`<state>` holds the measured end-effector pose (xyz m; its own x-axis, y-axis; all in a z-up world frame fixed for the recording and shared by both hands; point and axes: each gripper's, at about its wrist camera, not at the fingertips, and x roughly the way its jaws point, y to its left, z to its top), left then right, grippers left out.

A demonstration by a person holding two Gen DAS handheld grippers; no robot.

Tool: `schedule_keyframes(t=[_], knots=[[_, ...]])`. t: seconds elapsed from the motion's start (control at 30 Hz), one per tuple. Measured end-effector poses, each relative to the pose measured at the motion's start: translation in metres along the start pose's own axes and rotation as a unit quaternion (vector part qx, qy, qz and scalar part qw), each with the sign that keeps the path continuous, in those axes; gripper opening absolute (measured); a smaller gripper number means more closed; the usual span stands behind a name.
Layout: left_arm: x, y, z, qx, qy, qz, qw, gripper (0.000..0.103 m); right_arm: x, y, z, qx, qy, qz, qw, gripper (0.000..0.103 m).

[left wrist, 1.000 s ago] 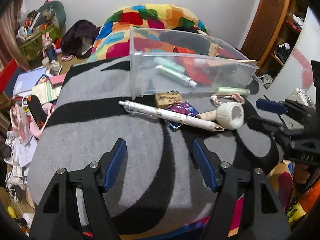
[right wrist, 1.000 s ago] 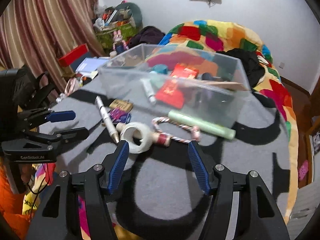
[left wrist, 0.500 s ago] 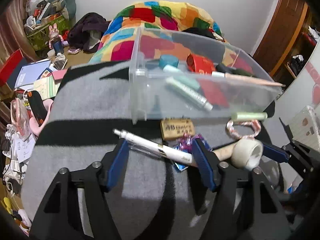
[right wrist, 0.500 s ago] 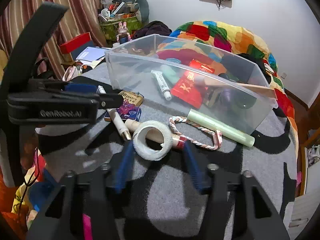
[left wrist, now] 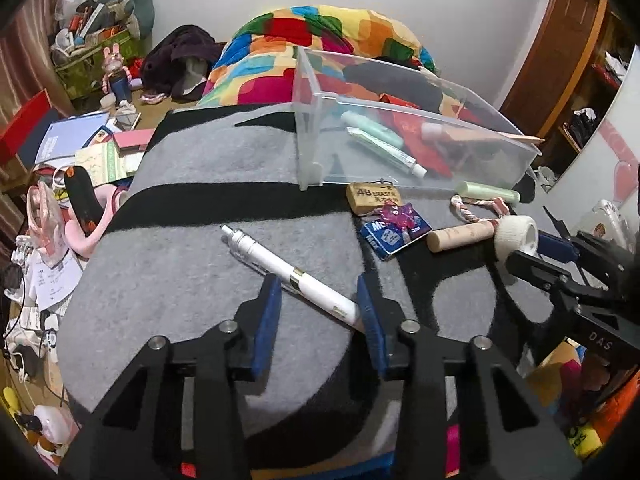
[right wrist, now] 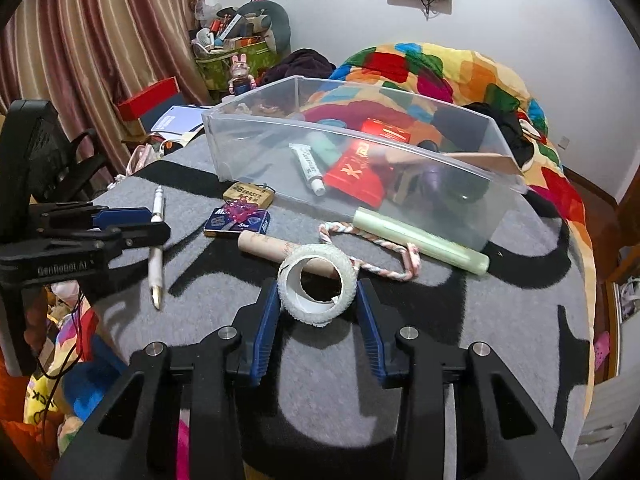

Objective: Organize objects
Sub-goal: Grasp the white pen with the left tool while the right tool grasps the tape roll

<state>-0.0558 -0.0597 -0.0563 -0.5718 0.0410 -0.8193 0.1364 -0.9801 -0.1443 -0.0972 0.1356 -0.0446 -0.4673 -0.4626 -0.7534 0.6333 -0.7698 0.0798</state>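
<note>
Within the last second both grippers have advanced and narrowed: the left gripper (left wrist: pixel 318 300) brackets the white plastic pen (left wrist: pixel 292 274) and the right gripper (right wrist: pixel 317 300) brackets the white tape roll (right wrist: pixel 317 289), each spread just wider than its object, so lifting them toward the clear plastic bin (right wrist: pixel 400 184) looks imminent.

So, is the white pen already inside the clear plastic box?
No, the white pen lies on the grey mat between the left gripper's fingers, outside the clear plastic box.
</note>
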Motion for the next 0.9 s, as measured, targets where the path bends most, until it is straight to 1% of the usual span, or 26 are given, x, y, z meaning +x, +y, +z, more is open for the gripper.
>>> schedule_keyframes(t=[0.1,0.13,0.2,0.37,0.4,0.43,0.47,0.5,0.53,0.63,0.73,0.9], knots=[[0.007,0.002,0.005,-0.022,0.015,-0.007,0.9996,0.039,-0.004,-0.002,-0.002,0.003,-0.003,0.004,1.0,0.035],[0.009,0.001,0.006,-0.026,0.016,-0.004,0.9995,0.041,-0.005,-0.002,-0.002,0.003,-0.003,0.004,1.0,0.035],[0.014,-0.007,0.01,-0.02,0.016,0.012,0.9996,0.043,-0.005,-0.001,-0.002,0.002,-0.004,0.004,1.0,0.035],[0.026,-0.027,0.015,0.015,0.014,0.07,0.9973,0.042,-0.004,0.002,-0.004,0.002,-0.003,0.008,1.0,0.035],[0.026,-0.028,0.014,0.02,0.013,0.073,0.997,0.039,-0.004,0.002,-0.005,0.003,-0.003,0.009,1.0,0.035],[0.024,-0.028,0.013,0.024,0.013,0.072,0.997,0.031,-0.004,0.002,-0.006,0.005,-0.003,0.009,1.0,0.035],[0.02,-0.026,0.011,0.028,0.014,0.072,0.9969,0.026,-0.004,0.001,-0.006,0.006,-0.004,0.008,1.0,0.035],[0.018,-0.025,0.009,0.031,0.016,0.071,0.9969,0.017,-0.005,0.0,-0.007,0.008,-0.005,0.008,1.0,0.035],[0.014,-0.024,0.006,0.033,0.018,0.068,0.997,0.01,-0.005,0.0,-0.007,0.009,-0.006,0.007,1.0,0.035],[0.002,-0.018,-0.004,0.042,0.023,0.058,0.9972,0.01,-0.006,-0.002,-0.007,0.013,-0.01,0.008,1.0,0.035],[-0.006,-0.016,-0.013,0.061,0.024,0.069,0.9955,0.01,-0.006,-0.002,-0.007,0.013,-0.011,0.01,1.0,0.035],[-0.002,-0.013,-0.011,0.055,0.027,0.061,0.9962,0.011,-0.004,0.0,-0.007,0.012,-0.007,0.01,1.0,0.035]])
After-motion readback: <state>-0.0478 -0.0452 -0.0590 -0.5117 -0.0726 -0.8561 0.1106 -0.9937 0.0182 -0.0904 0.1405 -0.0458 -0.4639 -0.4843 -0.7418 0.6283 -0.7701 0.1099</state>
